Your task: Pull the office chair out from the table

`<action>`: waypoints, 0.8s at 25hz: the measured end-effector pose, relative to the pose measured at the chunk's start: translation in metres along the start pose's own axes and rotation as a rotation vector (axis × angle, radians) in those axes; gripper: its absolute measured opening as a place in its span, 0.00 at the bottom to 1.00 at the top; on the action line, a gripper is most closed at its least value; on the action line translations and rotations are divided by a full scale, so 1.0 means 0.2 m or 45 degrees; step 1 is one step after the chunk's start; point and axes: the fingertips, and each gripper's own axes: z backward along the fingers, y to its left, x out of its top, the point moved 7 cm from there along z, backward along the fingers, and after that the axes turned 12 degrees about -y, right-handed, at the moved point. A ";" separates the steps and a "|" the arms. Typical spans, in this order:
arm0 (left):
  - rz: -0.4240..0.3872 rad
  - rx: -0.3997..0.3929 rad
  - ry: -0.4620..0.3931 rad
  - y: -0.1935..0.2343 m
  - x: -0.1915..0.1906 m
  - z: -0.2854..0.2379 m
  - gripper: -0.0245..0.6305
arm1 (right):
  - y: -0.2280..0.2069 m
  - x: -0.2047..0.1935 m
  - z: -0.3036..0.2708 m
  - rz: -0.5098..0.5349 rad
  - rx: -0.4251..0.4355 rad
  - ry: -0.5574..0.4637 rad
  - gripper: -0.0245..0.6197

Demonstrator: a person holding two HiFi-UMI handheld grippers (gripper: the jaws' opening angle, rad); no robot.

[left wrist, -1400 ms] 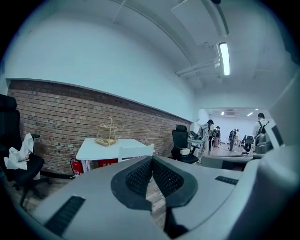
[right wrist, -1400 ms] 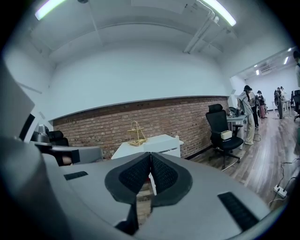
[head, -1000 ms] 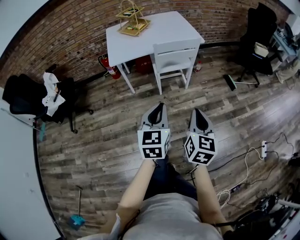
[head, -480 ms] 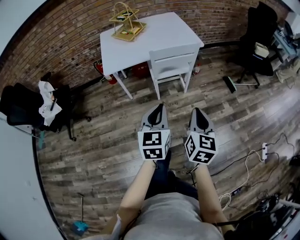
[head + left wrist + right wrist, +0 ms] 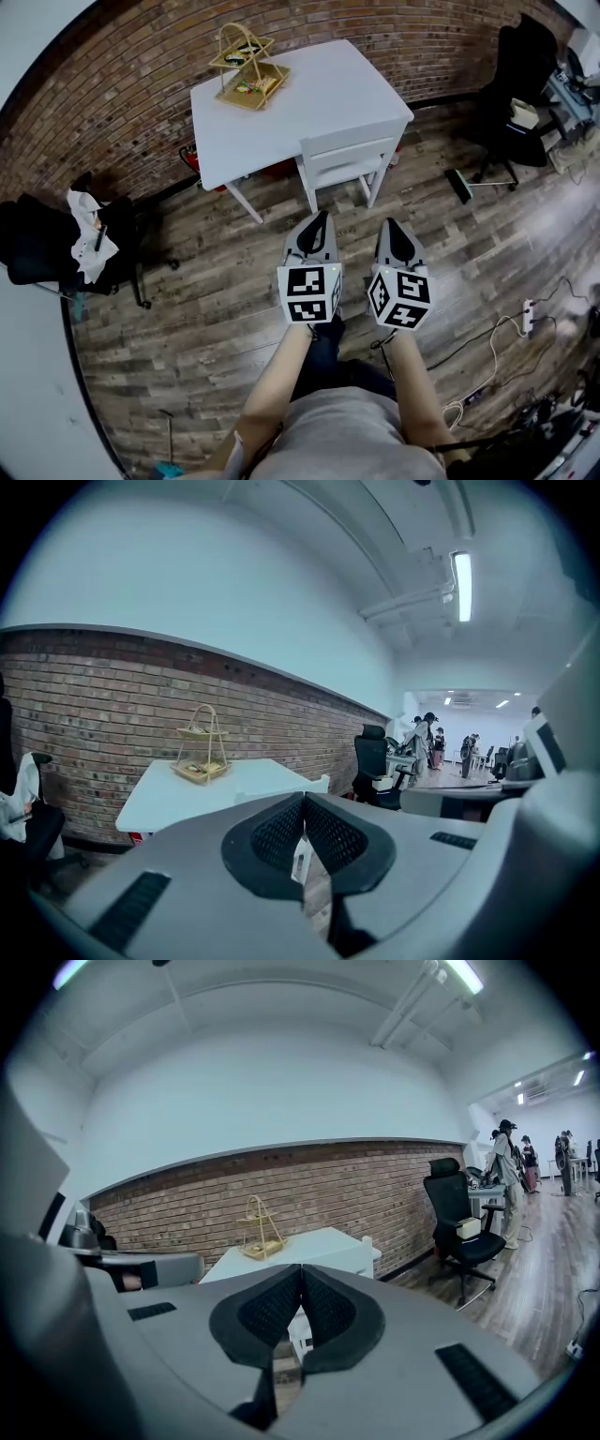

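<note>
**While short of the desk: no contact, pull not begun**

Noted far left: black chair (image 5: 37,246) draped with cloth (image 5: 86,234), well apart from the desk (image 5: 309,98). Found white chair (image 5: 345,161) tucked against the desk's front edge, not drawn out. Found left gripper (image 5: 324,217) with jaws together, empty; right gripper (image 5: 387,226) likewise pressed together on nothing. Both short of the chair back. Judged: reach, grip and whole pull outstanding. Open plank floor (image 5: 206,309) behind the chair for drawing back. Black office chair (image 5: 514,80) and cables (image 5: 487,337) at right, well clear.

left claw (image 5: 304,796): closed, empty | white table (image 5: 178,794) ahead | chair (image 5: 321,782) possibly behind tips
</note>
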 end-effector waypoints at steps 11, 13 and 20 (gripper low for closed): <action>-0.001 -0.012 0.020 0.26 0.01 -0.34 0.06 | 0.06 0.00 -0.41 0.008 -0.020 0.019 0.06; 0.010 -0.019 0.026 0.27 0.01 -0.38 0.06 | 0.05 0.00 -0.45 0.015 -0.028 0.027 0.06; 0.032 -0.026 0.040 0.30 0.01 -0.52 0.06 | 0.01 0.02 -0.57 0.041 -0.042 0.039 0.06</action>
